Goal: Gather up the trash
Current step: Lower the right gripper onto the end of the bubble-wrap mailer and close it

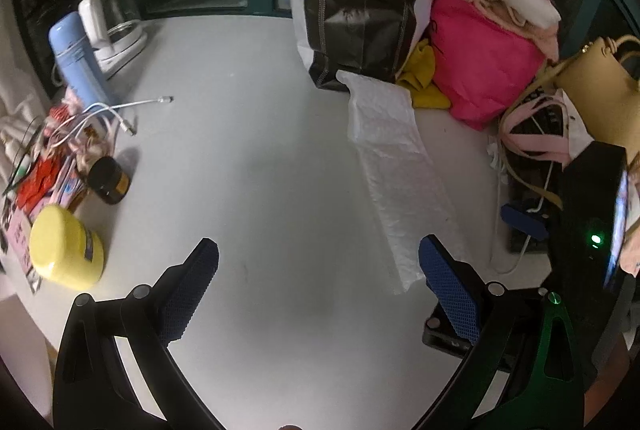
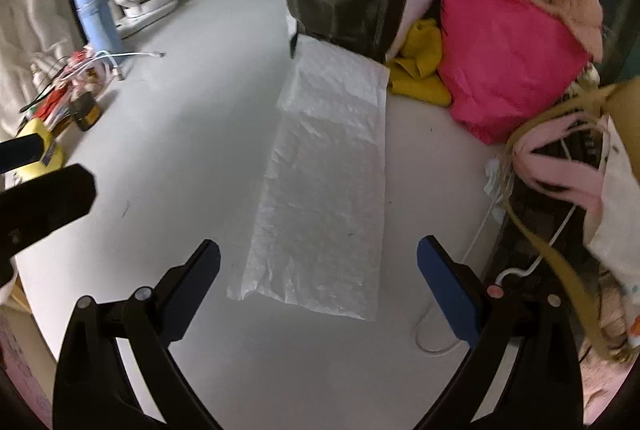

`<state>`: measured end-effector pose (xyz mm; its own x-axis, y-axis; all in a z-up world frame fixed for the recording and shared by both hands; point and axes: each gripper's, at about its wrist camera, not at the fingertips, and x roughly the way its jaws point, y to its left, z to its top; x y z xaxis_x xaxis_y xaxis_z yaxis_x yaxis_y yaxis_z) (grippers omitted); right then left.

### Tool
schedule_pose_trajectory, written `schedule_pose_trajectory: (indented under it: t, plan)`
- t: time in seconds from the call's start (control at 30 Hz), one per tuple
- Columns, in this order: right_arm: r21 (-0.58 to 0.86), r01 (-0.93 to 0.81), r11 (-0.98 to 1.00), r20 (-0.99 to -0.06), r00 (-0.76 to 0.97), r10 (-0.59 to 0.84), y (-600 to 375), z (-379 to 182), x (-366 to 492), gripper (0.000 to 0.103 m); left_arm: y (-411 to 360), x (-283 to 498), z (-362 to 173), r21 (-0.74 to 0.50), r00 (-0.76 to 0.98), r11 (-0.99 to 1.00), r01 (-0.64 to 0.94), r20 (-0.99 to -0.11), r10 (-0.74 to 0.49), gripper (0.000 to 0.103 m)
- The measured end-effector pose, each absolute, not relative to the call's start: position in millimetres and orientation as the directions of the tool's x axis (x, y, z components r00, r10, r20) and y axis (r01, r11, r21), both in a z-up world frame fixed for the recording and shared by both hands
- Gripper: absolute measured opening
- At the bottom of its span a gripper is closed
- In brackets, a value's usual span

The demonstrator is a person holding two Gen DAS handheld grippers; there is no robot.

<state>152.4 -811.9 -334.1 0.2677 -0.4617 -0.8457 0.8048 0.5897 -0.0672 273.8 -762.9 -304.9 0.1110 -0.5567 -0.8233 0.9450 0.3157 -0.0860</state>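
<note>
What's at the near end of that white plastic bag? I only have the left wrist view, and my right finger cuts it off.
Observer: In the right wrist view the white plastic bag ends in a flat edge on the table, well short of the right gripper.
Operator: Is that gripper lined up on it?
Observer: Yes, open, with the bag's near end between its fingers' line.
Operator: Anything beside the bag there?
Observer: A white cable loops on the table just right of it.
</note>
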Motion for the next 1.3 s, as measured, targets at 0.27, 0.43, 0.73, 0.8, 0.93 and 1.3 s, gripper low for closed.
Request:
schedule_pose_trajectory:
  t: [0.27, 0.43, 0.73, 0.8, 0.93, 1.3]
  plan:
    - [-0.104, 0.827, 0.552, -0.856, 0.207, -0.473, -826.3, -356.7, 169.7, 0.096, -768.3, 290.1, -317.7, -0.115, 0.067, 0.287, 0.951, -0.829, -0.555, 0.097]
    - [-0.103, 0.837, 0.537, -0.863, 0.194, -0.467, -832.8, -363.6, 171.4, 0.096, -778.0, 287.6, -328.0, -0.137, 0.019, 0.239, 0.961, -0.832, -0.554, 0.097]
    - [-0.097, 0.85, 0.518, -0.87, 0.181, -0.459, -839.5, -373.0, 170.0, 0.096, -798.0, 279.5, -343.6, -0.159, -0.033, 0.18, 0.971, -0.831, -0.555, 0.097]
    - [-0.091, 0.851, 0.517, -0.873, 0.181, -0.453, -840.4, -376.7, 169.5, 0.096, -800.8, 280.4, -345.8, -0.164, -0.041, 0.172, 0.971, -0.83, -0.557, 0.097]
    - [-0.085, 0.847, 0.525, -0.875, 0.189, -0.445, -840.3, -383.0, 170.6, 0.096, -805.9, 285.0, -350.8, -0.164, -0.043, 0.169, 0.972, -0.829, -0.557, 0.097]
    - [-0.065, 0.846, 0.529, -0.879, 0.202, -0.431, -838.7, -390.2, 171.2, 0.096, -805.7, 295.2, -361.3, -0.169, -0.045, 0.182, 0.969, -0.84, -0.541, 0.097]
